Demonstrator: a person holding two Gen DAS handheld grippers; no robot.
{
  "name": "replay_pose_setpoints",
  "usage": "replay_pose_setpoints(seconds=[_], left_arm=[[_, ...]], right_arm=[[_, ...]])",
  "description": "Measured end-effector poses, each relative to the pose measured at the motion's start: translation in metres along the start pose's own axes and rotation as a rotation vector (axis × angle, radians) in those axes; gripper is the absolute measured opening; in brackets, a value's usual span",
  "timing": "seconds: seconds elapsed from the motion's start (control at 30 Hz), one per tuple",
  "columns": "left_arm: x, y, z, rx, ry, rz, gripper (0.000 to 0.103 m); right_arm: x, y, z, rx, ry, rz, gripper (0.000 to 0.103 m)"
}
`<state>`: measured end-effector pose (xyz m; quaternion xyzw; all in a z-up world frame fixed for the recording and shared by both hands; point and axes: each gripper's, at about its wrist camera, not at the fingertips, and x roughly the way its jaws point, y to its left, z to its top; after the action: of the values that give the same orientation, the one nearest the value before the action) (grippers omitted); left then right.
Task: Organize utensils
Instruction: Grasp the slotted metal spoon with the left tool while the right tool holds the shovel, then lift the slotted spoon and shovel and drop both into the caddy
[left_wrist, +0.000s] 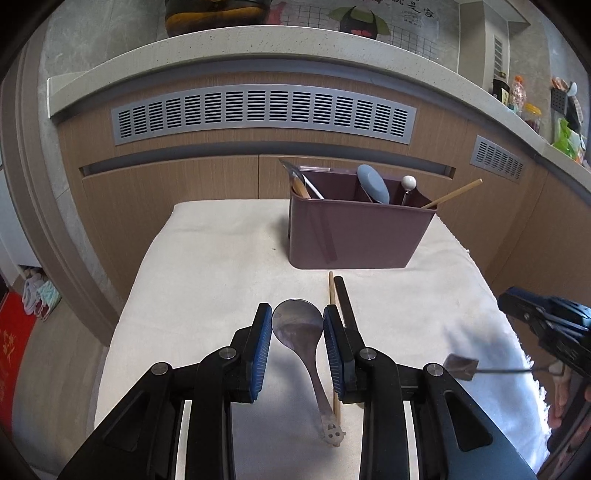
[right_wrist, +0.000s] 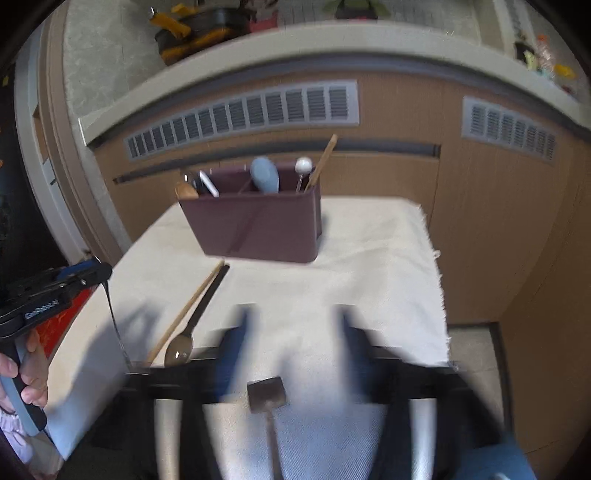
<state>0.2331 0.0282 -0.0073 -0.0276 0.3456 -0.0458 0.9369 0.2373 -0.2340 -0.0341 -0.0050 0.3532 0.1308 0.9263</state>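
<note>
A white cloth (left_wrist: 207, 266) covers the table before wooden cabinets (left_wrist: 166, 192) with grey vents (left_wrist: 262, 114).

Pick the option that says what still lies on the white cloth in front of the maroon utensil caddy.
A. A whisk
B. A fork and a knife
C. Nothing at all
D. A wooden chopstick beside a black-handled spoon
D: the right wrist view shows a wooden chopstick lying beside a black-handled spoon on the white cloth, in front of the maroon caddy.
</note>
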Motion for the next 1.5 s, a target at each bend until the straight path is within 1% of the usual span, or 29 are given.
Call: replay_pose_setpoints(seconds=[0.03,0.1,0.13,0.27,0.4,0.5,0.57,0.63,0.73,0.8,0.87,0.9,0.93,0.97,1.0,1.03,1.13,1.2,1.23,1.27,1.3,1.33,1.4,1.5], left_arm=[[0.0,0.002,0.0,-0.005,-0.001,-0.003,0.029],[-0.001,0.004,-0.001,-0.01,-0.004,-0.007,0.029],[-0.002,0.006,-0.002,-0.013,-0.006,-0.006,0.029],[-0.001,0.009,-0.002,-0.026,0.002,-0.015,0.029],[-0.003,0.009,-0.002,-0.028,-0.001,-0.016,0.029],[-0.007,0.009,-0.003,-0.031,-0.009,-0.016,0.029],[-0.01,0.009,-0.003,-0.036,-0.019,-0.021,0.029],[-0.013,0.01,-0.003,-0.039,-0.029,-0.025,0.029],[-0.019,0.012,-0.004,-0.048,-0.046,-0.04,0.029],[-0.022,0.013,-0.005,-0.05,-0.052,-0.052,0.029],[-0.024,0.012,-0.005,-0.041,-0.058,-0.061,0.029],[-0.024,0.013,-0.005,-0.039,-0.061,-0.062,0.029],[-0.025,0.013,-0.005,-0.041,-0.062,-0.065,0.029],[-0.025,0.014,-0.005,-0.043,-0.06,-0.067,0.029],[-0.025,0.014,-0.005,-0.046,-0.058,-0.067,0.029],[-0.025,0.015,-0.005,-0.048,-0.056,-0.063,0.029],[-0.025,0.016,-0.005,-0.045,-0.05,-0.053,0.029],[-0.025,0.017,-0.005,-0.046,-0.046,-0.05,0.029],[-0.026,0.017,-0.004,-0.046,-0.045,-0.053,0.029],[-0.026,0.017,-0.004,-0.048,-0.046,-0.057,0.029],[-0.026,0.018,-0.004,-0.051,-0.045,-0.067,0.029],[-0.026,0.018,-0.004,-0.052,-0.042,-0.079,0.029],[-0.027,0.017,-0.003,-0.051,-0.043,-0.095,0.029],[-0.033,0.013,-0.001,-0.03,-0.052,-0.105,0.029]], right_arm=[[0.006,-0.001,0.002,0.004,0.018,-0.002,0.003],[0.009,0.002,0.004,-0.01,0.022,-0.007,0.003],[0.008,0.004,0.004,-0.022,0.024,0.005,0.003],[-0.006,0.012,0.006,-0.057,0.018,0.024,0.003],[-0.025,0.014,0.014,-0.07,0.014,0.057,0.003],[-0.04,0.018,0.02,-0.103,0.018,0.072,0.003],[-0.047,0.02,0.02,-0.142,0.037,0.068,0.003],[-0.05,0.02,0.013,-0.177,0.081,0.063,0.003],[-0.048,0.015,-0.011,-0.202,0.187,0.091,0.003],[-0.044,0.012,-0.029,-0.205,0.251,0.096,0.008],[-0.038,0.014,-0.044,-0.229,0.289,0.078,0.026],[-0.034,0.016,-0.049,-0.244,0.296,0.073,0.032],[-0.027,0.02,-0.052,-0.265,0.303,0.081,0.047],[-0.021,0.024,-0.053,-0.28,0.297,0.087,0.058],[-0.014,0.028,-0.053,-0.291,0.287,0.095,0.059],[-0.003,0.033,-0.053,-0.306,0.282,0.113,0.059],[0.028,0.041,-0.048,-0.329,0.289,0.13,0.057],[0.044,0.044,-0.047,-0.345,0.3,0.127,0.055],[0.049,0.044,-0.047,-0.354,0.309,0.124,0.052],[0.056,0.044,-0.048,-0.365,0.326,0.113,0.041],[0.06,0.042,-0.049,-0.36,0.342,0.108,0.038],[0.06,0.038,-0.047,-0.333,0.335,0.121,0.03],[0.054,0.031,-0.044,-0.282,0.328,0.122,0.03],[0.031,0.03,-0.039,-0.259,0.264,0.105,0.03]])
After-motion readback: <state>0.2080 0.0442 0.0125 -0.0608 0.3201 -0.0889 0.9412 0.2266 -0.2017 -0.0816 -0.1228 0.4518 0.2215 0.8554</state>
